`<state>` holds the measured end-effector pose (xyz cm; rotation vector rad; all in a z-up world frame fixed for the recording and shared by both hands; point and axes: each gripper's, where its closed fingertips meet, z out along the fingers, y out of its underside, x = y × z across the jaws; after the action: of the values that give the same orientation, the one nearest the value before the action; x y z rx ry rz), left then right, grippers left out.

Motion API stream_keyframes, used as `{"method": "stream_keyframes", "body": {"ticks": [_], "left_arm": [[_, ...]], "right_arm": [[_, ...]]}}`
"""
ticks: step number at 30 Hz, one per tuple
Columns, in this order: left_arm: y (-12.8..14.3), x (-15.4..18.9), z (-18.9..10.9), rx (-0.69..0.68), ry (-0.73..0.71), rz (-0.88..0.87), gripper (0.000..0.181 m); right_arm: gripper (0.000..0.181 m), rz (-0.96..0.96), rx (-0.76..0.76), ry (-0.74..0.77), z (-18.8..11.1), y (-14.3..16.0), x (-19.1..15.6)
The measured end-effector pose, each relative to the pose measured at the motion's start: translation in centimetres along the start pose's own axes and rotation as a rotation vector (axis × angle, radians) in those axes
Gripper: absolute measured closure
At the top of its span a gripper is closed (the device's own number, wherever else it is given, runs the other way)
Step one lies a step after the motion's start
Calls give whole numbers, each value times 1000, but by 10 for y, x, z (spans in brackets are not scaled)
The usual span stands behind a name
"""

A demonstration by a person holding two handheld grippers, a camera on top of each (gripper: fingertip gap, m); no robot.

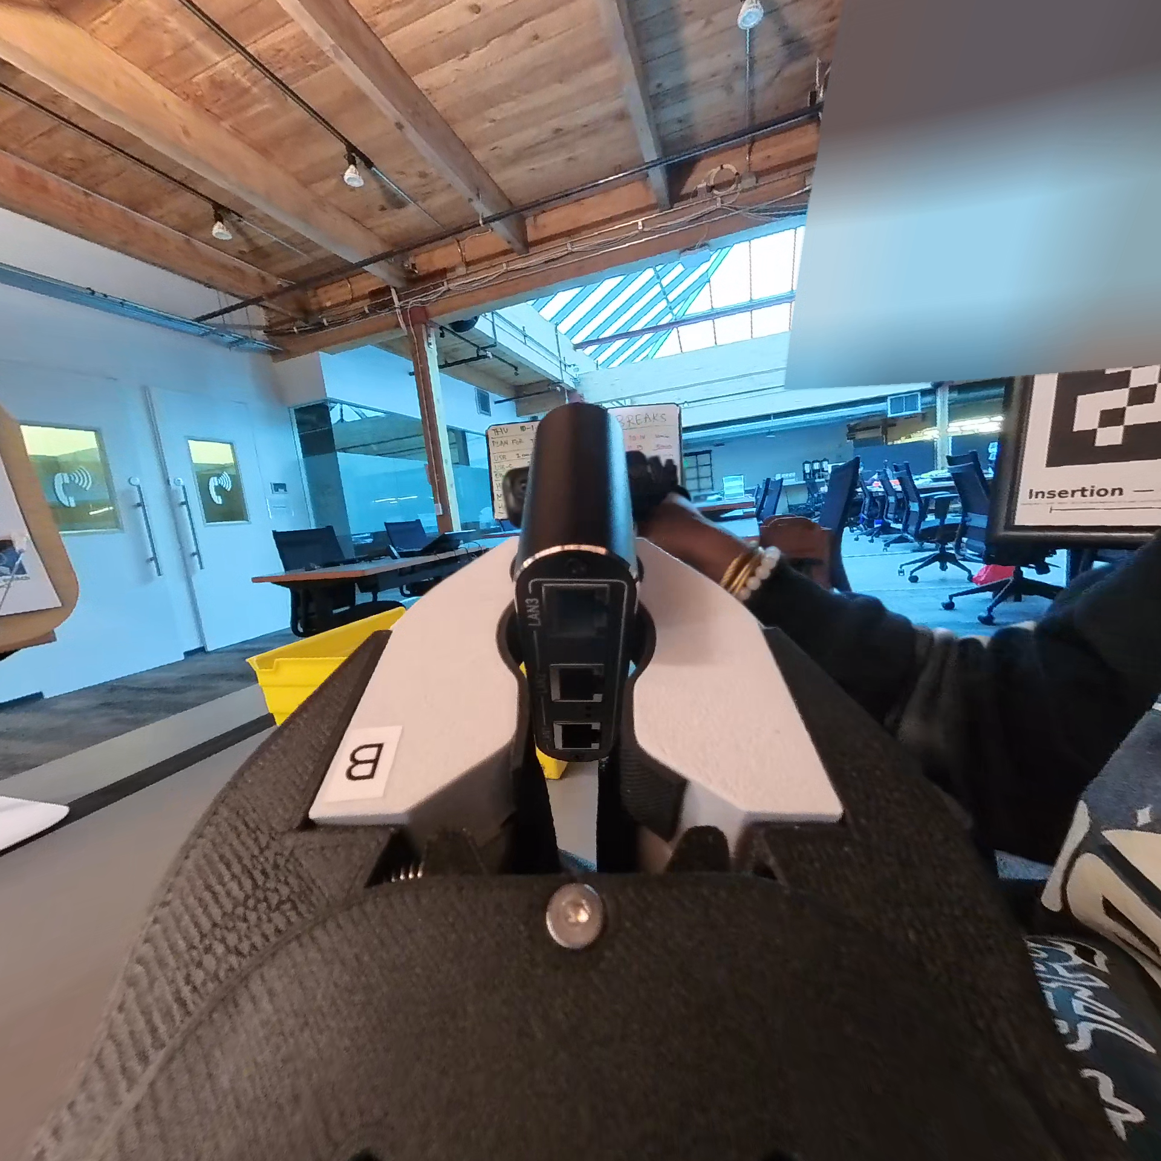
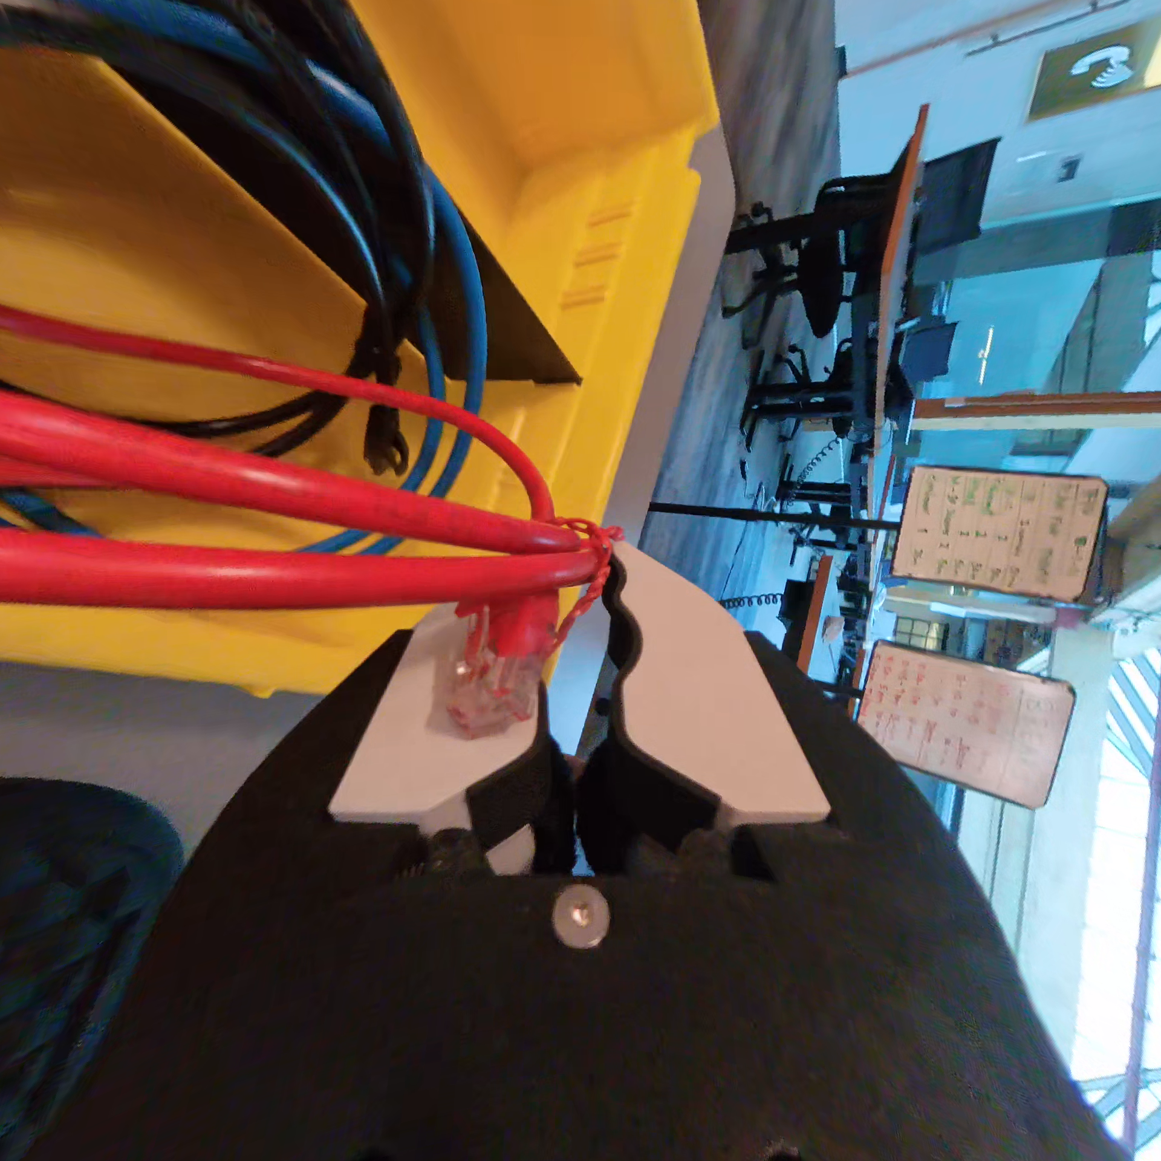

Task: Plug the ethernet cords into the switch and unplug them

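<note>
A grey table (image 1: 125, 848) stands in an open office with a timber ceiling (image 1: 314, 125). The left gripper (image 1: 575, 628) clamps the black switch (image 1: 575, 565), lengthwise away, ports facing the camera. The right gripper (image 2: 590, 603) pinches a bundled red cord (image 2: 251, 565) beside the yellow bin (image 2: 597, 188); its clear plug (image 2: 493, 678) points backward.

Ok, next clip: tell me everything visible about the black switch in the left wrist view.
The black, smooth-cased oblong switch looks like metal or hard plastic, with rounded edges. It is clamped between the grey fingers of the left tongs, its port face turned toward the camera and its body pointing away and upward. Three ethernet ports sit in a column on that face, all empty. Nothing but the tongs visibly touches it.
</note>
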<state>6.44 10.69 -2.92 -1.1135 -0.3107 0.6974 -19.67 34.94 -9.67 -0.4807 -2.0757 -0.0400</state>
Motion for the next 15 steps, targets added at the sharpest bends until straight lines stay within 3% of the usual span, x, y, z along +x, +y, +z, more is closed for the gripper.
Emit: {"method": "stream_keyframes", "body": {"ticks": [9,12,15], "left_arm": [[0,1,0,0,6,-5,155],[-1,0,-1,6,9,-17,155],[-2,-2,-2,14,12,-57,155]], "right_arm": [[165,-199,24,-222,26,-59,-19],[138,-177,83,-407,20,-74,-43],[130,-104,109,-515,13,-74,-44]]}}
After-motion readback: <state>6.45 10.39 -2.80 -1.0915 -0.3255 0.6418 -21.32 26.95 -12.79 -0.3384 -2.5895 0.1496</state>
